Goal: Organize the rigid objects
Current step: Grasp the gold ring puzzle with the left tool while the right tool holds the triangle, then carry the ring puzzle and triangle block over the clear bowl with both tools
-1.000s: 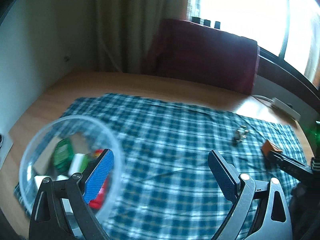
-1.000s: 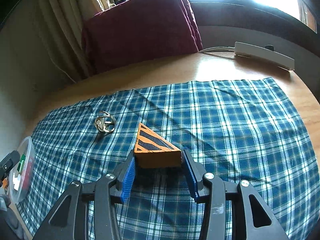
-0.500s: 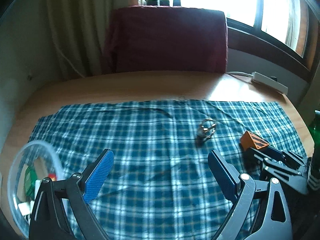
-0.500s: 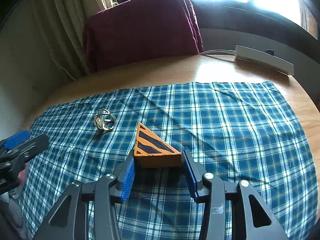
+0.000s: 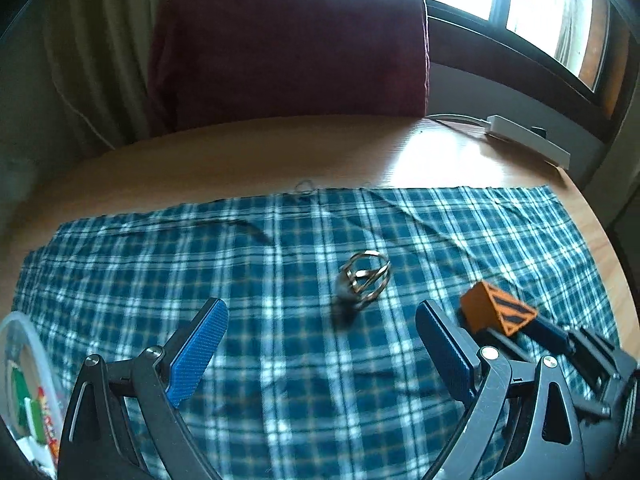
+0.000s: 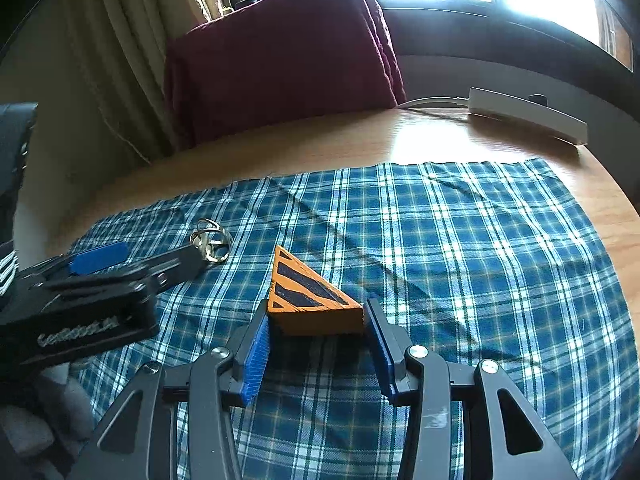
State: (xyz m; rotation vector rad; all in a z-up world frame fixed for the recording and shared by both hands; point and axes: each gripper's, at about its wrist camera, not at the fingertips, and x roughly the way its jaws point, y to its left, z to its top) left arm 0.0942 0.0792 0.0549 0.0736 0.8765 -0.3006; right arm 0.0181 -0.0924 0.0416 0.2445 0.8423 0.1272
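Daylight is coming through the window behind a dark red chair back (image 6: 280, 60), and a wooden counter (image 6: 360, 140) is carrying a blue plaid cloth (image 6: 460, 240).

The right claw (image 6: 316, 344) is gripping an orange wooden wedge (image 6: 312, 300), its blue pads pressing against the wedge's two side faces near the blunt end. The wedge is sitting on or just above the cloth; which of the two cannot be told. It is lying with its long axis running away from the camera, its sharp tip pointing toward the far left and its triangular top facing up. The top is showing dark stripes inside an orange border; the blunt end is plain orange.

The left claw (image 5: 320, 344) is standing wide open with nothing between its pads, and it is hanging over the cloth short of a metal ring puzzle (image 5: 366, 276). In the right wrist view this claw is reaching in from the left, its near finger overlapping the puzzle's edge, just beside the wedge's tip.

A clear plastic container (image 5: 24, 380) holding coloured pieces is sitting at the cloth's left edge. A white power strip (image 6: 528, 114) is lying on the bare counter, well apart from the wedge.
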